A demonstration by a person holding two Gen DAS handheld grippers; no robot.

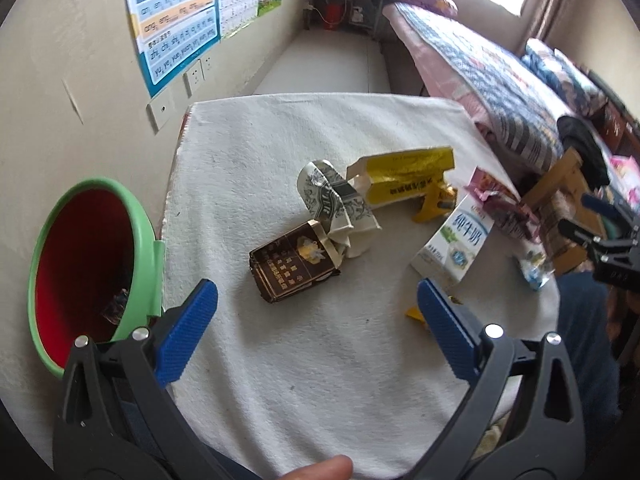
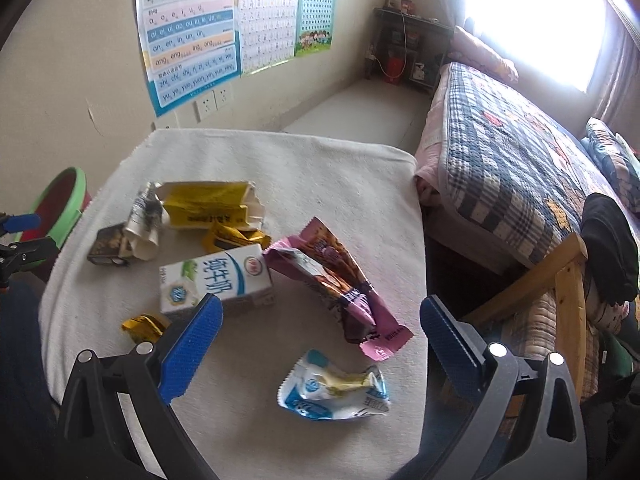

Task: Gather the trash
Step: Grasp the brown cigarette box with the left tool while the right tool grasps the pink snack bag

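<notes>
Trash lies scattered on a table under a white cloth (image 1: 280, 380). A brown cigarette pack (image 1: 294, 266) sits just ahead of my open left gripper (image 1: 318, 300), with nothing between the blue fingers. Behind it lie a crumpled grey-white pack (image 1: 336, 200), a torn yellow box (image 1: 404, 178) and a white milk carton (image 1: 456, 240). My right gripper (image 2: 322, 318) is open above a pink wrapper (image 2: 340, 284) and a blue-white wrapper (image 2: 336, 390). The milk carton (image 2: 216, 280) lies by its left finger. A small gold wrapper (image 2: 144, 326) rests near the front edge.
A green bin with a red lining (image 1: 88, 264) stands left of the table against the wall and holds some clear scrap. A bed with a plaid quilt (image 2: 508, 160) and a wooden frame (image 2: 560, 280) crowd the right side. Posters hang on the wall (image 2: 188, 32).
</notes>
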